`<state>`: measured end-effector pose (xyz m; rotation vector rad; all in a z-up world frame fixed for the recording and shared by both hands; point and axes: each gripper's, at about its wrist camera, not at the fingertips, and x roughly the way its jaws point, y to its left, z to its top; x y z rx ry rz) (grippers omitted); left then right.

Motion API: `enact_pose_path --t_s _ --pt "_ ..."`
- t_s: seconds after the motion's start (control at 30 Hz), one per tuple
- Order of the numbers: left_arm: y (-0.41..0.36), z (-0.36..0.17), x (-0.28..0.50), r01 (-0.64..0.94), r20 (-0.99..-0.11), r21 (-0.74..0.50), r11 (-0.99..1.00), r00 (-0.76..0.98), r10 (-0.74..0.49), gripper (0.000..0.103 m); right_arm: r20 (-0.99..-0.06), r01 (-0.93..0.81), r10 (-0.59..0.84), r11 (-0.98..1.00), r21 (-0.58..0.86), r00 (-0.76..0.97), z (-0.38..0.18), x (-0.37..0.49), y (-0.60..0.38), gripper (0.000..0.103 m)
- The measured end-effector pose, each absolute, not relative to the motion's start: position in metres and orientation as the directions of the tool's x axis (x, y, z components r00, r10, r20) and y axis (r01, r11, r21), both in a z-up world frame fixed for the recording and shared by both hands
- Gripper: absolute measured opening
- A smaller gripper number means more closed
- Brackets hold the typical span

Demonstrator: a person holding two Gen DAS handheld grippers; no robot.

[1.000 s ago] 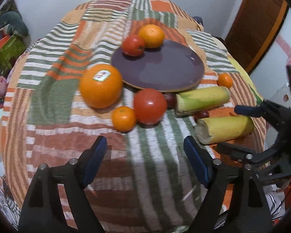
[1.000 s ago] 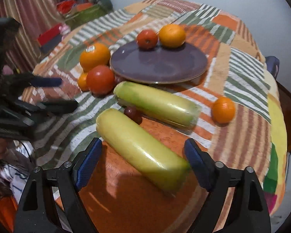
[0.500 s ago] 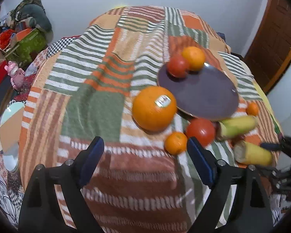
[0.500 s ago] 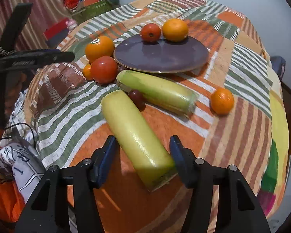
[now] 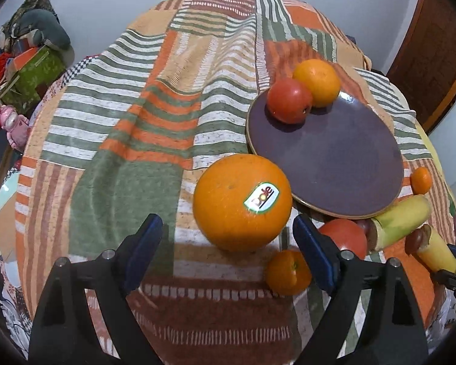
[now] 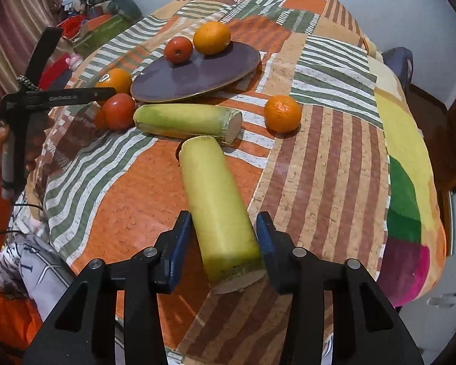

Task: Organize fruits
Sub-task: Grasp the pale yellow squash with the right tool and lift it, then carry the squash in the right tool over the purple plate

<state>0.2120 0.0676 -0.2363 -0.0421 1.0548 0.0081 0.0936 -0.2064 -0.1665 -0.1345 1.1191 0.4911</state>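
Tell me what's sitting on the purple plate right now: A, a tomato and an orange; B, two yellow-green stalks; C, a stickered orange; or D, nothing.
A: a tomato and an orange rest side by side at the far edge of the plate; everything else lies on the cloth.

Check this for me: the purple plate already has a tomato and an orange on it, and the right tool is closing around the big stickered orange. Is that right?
Not quite. The purple plate does hold a tomato and an orange, but the right tool has just been closing around the near yellow-green cylinder, as the right wrist view shows. The big stickered orange sits in front of the open left tool.
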Motion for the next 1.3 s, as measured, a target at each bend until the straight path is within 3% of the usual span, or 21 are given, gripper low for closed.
enact_pose_path --t_s 0.33,0.47,0.53,1.3 --pt "0.065 -0.245 0.224 -0.020 -0.872 -0.026 0.999 0.489 -0.012 0.087 -0.886 -0.487 0.326 0.863 0.136 0.329 -0.179 0.117 -0.184 0.044" --pt "0.065 -0.245 0.225 -0.008 -0.873 -0.049 0.999 0.486 -0.039 0.072 -0.879 -0.479 0.339 0.865 0.151 0.336 -0.178 0.118 -0.187 0.041" --pt "0.063 -0.244 0.225 0.003 -0.874 -0.047 0.999 0.484 -0.043 0.069 -0.874 -0.470 0.341 0.869 0.154 0.345 -0.177 0.117 -0.188 0.041" --pt "0.062 -0.182 0.206 0.008 -0.798 -0.069 0.998 0.600 -0.060 0.068 -0.737 -0.395 0.334 0.913 0.099 0.587 -0.099 0.138 -0.204 0.035"
